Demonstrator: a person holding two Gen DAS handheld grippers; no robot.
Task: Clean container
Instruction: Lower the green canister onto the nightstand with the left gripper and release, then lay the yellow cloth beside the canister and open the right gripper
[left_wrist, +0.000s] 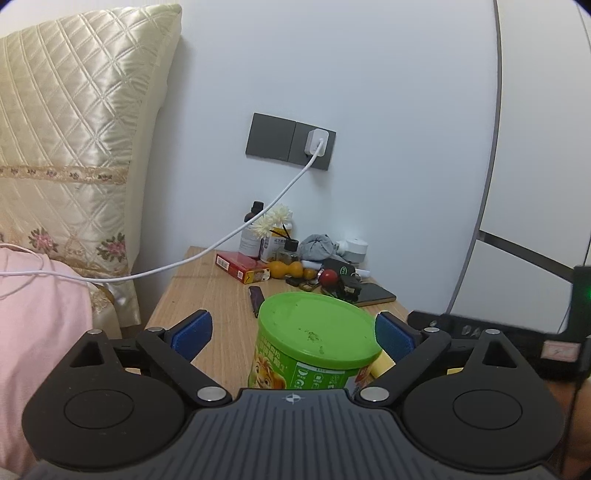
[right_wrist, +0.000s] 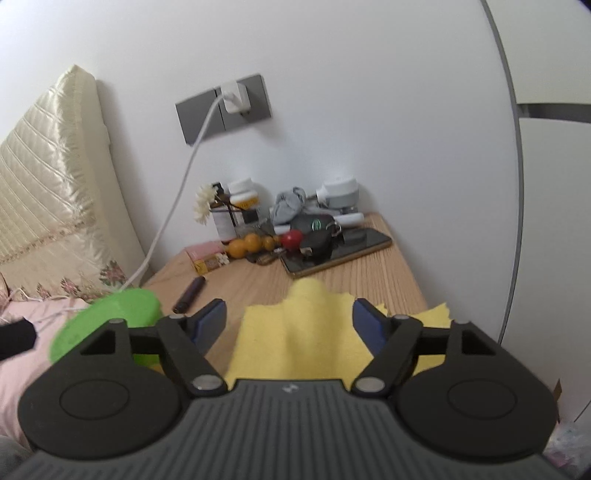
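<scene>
The green-lidded container (left_wrist: 314, 347) stands upright near the counter's (left_wrist: 218, 295) front edge, between the spread blue fingers of the left tool (left_wrist: 293, 332), which frames it without gripping, probably to steady it. Beside it, toward the front right corner, the right tool (right_wrist: 288, 321), also spread wide, hovers over the yellow cloth (right_wrist: 299, 339), seemingly ready to pinch it for wiping the crumb-flecked lid.

Round green cardboard container (left_wrist: 314, 354) with crumb-speckled green plastic lid (left_wrist: 317, 326), upright on wooden tabletop (left_wrist: 207, 295); crumpled yellow cloth (right_wrist: 306, 339) just beside it.
</scene>
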